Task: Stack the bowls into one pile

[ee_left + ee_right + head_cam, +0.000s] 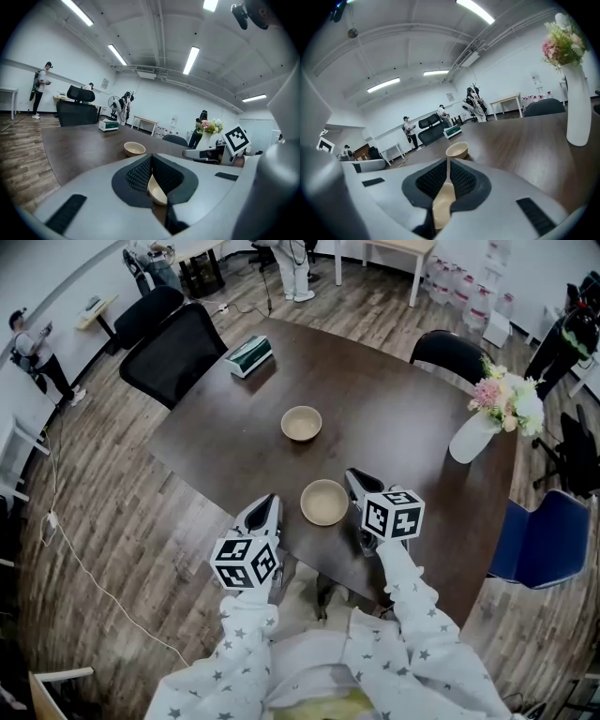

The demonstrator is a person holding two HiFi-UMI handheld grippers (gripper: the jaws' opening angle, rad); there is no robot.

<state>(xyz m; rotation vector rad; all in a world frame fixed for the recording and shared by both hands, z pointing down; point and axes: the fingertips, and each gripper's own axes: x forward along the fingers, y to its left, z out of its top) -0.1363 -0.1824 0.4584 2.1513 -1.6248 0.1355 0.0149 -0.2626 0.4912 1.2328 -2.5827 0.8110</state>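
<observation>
With the right gripper (354,486) pinching the rim of the near bowl (324,502) at the table's (412,437) near edge and the left gripper (266,512) closed on nothing beside it, pickup seems underway; next, lift it squarely into the far bowl (301,423) mid-table.

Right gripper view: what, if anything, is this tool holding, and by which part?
The right tool is shut on the near bowl, pinching its thin rim between the pads.
</observation>
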